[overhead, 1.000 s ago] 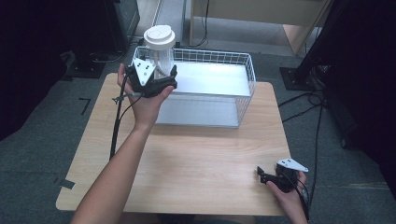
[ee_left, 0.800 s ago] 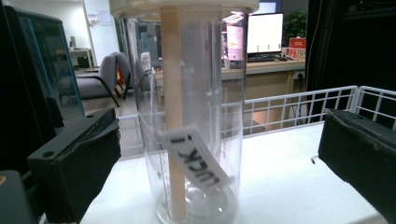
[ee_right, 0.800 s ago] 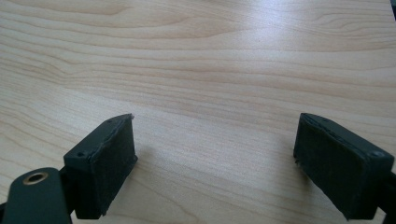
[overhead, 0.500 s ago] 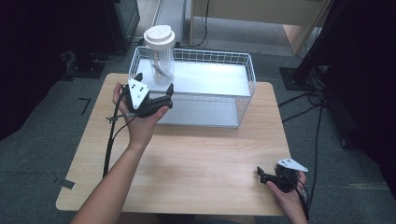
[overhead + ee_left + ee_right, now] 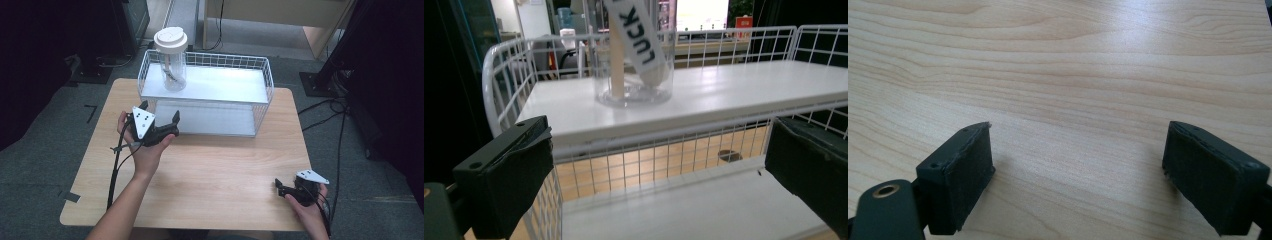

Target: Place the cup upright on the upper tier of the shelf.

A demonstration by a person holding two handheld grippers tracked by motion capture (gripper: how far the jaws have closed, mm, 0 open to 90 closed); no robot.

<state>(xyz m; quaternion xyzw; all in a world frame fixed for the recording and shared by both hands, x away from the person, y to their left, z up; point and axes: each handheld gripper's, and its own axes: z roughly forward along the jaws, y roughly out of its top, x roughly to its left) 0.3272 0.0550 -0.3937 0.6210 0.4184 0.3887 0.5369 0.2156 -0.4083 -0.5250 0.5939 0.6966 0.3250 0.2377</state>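
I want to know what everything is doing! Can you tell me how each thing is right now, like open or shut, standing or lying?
Clear plastic jar with a white lid: upright, lid on, standing on the rack's upper shelf.
White wire rack: upright on the wooden table.
Left gripper: open, holding nothing, in front of the rack.
Right gripper: open, holding nothing, low over the table.

Your light wooden table (image 5: 200,175) carries a white wire basket (image 5: 260,85) at its far edge, whose white shelf (image 5: 220,85) bears a clear lidded jar (image 5: 171,60) at its left end, while the near tabletop lies bare wood.
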